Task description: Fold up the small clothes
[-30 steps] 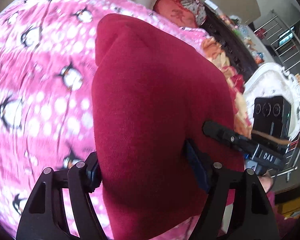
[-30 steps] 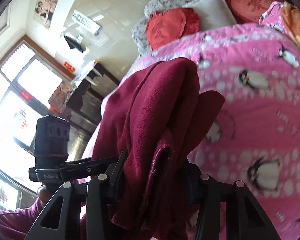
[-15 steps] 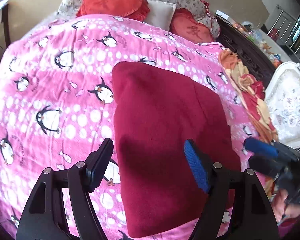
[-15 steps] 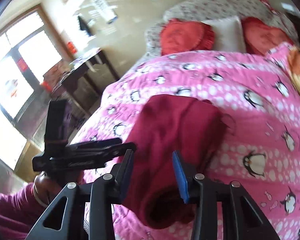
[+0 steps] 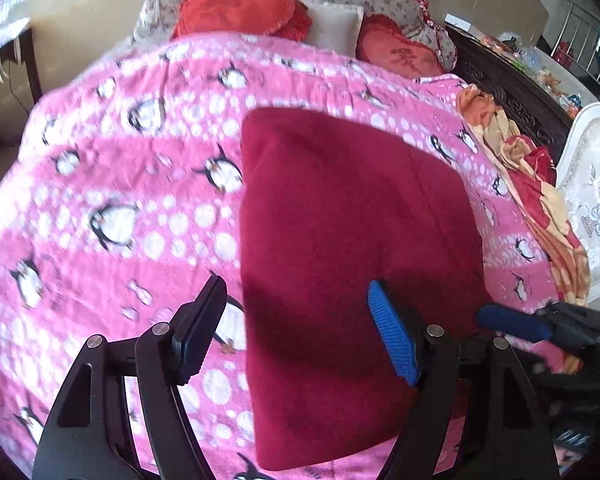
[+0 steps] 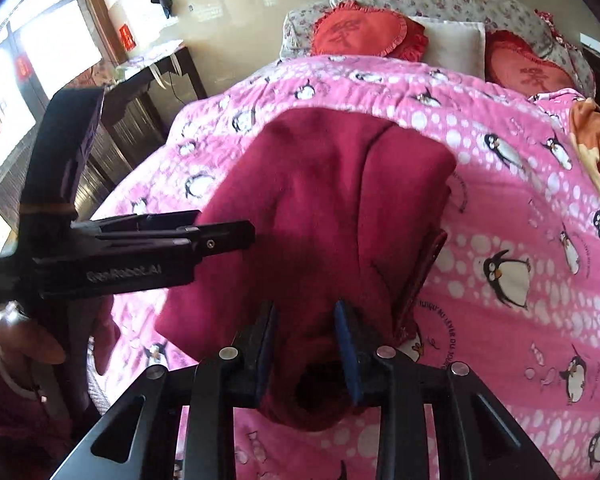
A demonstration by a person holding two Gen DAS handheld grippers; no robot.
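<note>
On the bed, the garment [image 5: 352,248] now lies flat on the penguin blanket [image 5: 112,184], a rough folded rectangle. One second ago both grippers had it bunched up off the bed; half a second ago it was already down and the left fingers had parted.

Left gripper [image 5: 296,332]: fingers spread wide, holding nothing, hovering over the near edge of the garment. It has let go and drawn back a little.

Right gripper [image 6: 305,344]: fingers [image 6: 346,354] a narrow gap apart with a fold of the near hem between them. Whether they still pinch the cloth or have just slackened, I cannot tell; the gap looks wider than a second ago.

Reading of it: one fold is laid down. In the right view a second layer and a loose flap [image 6: 424,276] show along the right side, so the stack is not tidy yet; a further fold or smoothing seems likely.

Count:
- garment: one, dark red
- grippers: two
- red heart cushions [image 6: 364,32]: two
- white pillow [image 6: 452,44]: one, between the cushions
- orange cloth [image 5: 528,184]: one heap at the bed's right edge
</note>
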